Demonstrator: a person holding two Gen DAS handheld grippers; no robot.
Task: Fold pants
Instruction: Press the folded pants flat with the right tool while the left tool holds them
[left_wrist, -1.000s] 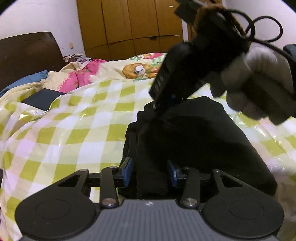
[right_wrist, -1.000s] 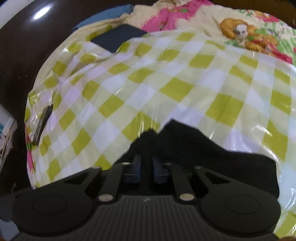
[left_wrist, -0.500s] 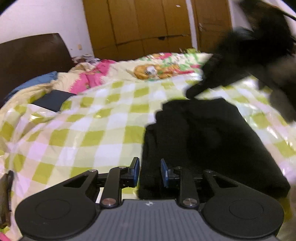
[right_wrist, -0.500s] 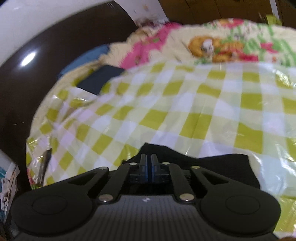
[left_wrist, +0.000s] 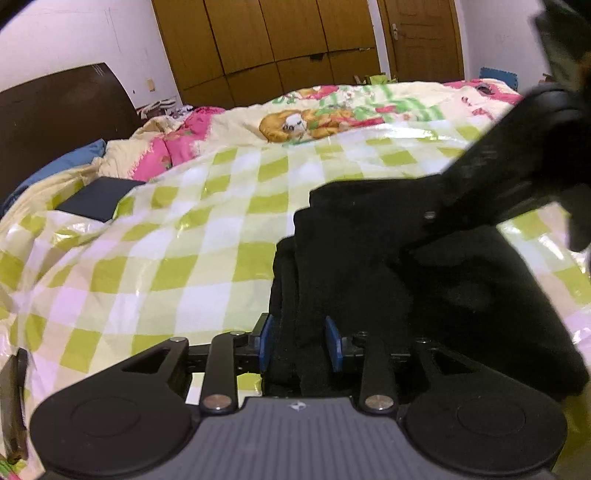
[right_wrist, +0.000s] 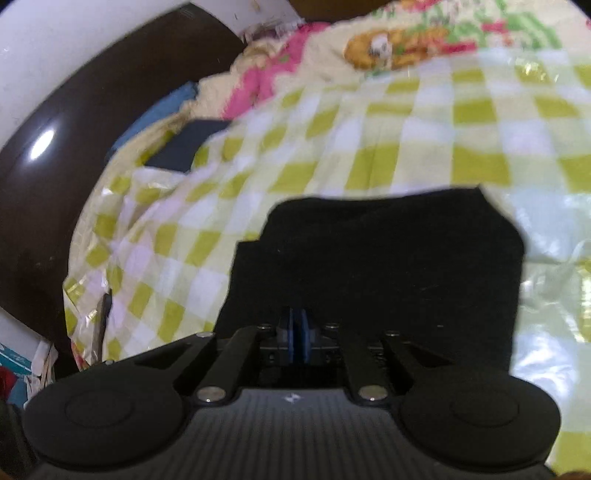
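Observation:
Black pants (left_wrist: 388, 266) lie folded in a thick stack on the green-and-white checked cover (left_wrist: 177, 243). My left gripper (left_wrist: 299, 343) is at the stack's near left corner. The folded edge fills the gap between its blue pads (left_wrist: 265, 341), and the jaws are opening slightly. My right gripper (left_wrist: 430, 218) reaches in from the upper right, blurred, with its tip low over the top of the pants. In the right wrist view its blue pads (right_wrist: 293, 336) stand almost together above the pants (right_wrist: 388, 266), with no cloth visible between them.
A dark flat rectangular object (left_wrist: 98, 199) lies on the cover at the left. Pink and cartoon-print bedding (left_wrist: 295, 122) is bunched at the far side. A dark headboard (left_wrist: 55, 110) stands at the left, with wooden wardrobe doors (left_wrist: 277, 48) behind the bed.
The right gripper swung from above the stack's far left corner to the right and now sits low over the pants. The left jaws narrowed on the folded edge, then widened a little.

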